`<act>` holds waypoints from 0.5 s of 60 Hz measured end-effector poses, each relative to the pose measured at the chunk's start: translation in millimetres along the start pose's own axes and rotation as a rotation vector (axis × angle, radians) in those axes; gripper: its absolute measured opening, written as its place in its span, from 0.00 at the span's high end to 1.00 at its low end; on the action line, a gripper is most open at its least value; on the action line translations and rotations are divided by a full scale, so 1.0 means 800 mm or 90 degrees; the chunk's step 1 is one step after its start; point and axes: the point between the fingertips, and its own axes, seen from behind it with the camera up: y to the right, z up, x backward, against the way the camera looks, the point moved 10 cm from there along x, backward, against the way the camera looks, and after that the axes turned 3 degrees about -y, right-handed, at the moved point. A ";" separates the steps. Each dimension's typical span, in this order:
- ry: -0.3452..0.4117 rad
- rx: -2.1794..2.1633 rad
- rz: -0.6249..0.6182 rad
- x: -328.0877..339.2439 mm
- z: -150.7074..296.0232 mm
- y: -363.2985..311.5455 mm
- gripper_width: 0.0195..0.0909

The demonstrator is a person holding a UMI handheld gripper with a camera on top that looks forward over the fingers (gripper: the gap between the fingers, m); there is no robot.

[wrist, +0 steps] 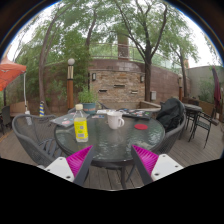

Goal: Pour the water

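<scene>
My only view rides on the tongs [111, 160], looking forward along their fingers from well back, level with the bench [112, 142] at lower centre; trees fill the upper frame.

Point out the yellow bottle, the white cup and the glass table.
yellow bottle [81, 125], gripper view, middle of its body.
white cup [116, 121], gripper view, its side wall.
glass table [110, 145], gripper view, bare glass near the front rim, beyond the open fingers.

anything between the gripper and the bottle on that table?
Nothing visible. The open gripper is well short of the glass table; the yellow-labelled bottle stands beyond the left finger, near the table's edge, a white cup beside it.
</scene>
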 end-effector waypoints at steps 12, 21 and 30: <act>0.047 0.011 0.049 -0.101 0.020 -0.078 0.09; 0.068 -0.002 0.046 -0.177 0.040 -0.135 0.10; 0.065 0.016 0.046 -0.235 0.052 -0.161 0.10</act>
